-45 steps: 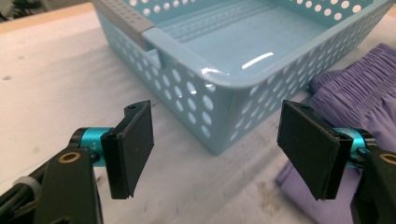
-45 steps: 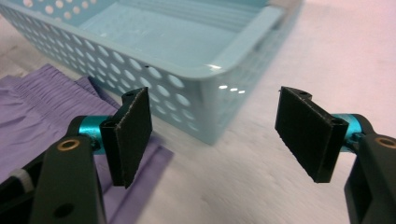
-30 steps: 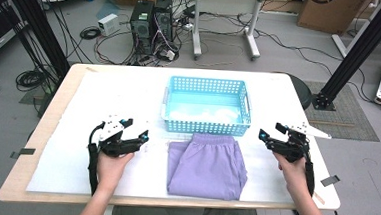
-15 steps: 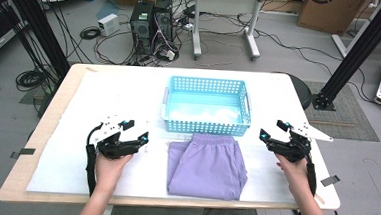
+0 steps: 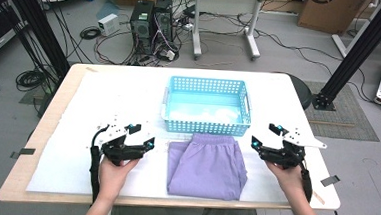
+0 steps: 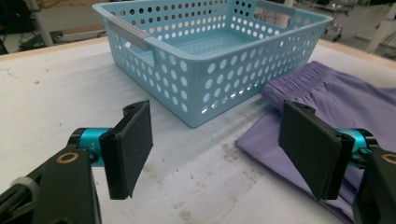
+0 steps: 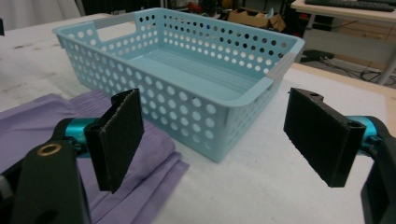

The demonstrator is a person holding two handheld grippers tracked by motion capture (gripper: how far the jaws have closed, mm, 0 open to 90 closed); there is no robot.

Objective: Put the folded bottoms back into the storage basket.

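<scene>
Almost no change against the picture of one second ago: left gripper (image 5: 139, 137) shifted only a little nearer to the folded purple shorts (image 5: 207, 164), right gripper (image 5: 267, 134) nearly at the same place, shorts and basket not moved. Meaning for the work, probably: still the approach, no grasp started, shorts not yet taken to the blue basket (image 5: 243, 108). Jaws of both grippers spread wide, holding nothing, as seen clearly in the two gripper views. Shorts lying flat on the white table (image 5: 69, 165), just in front of the basket, waistband near its front wall, between the two grippers. Count: one pair of shorts, one basket with nothing in it, two grippers, two hands
</scene>
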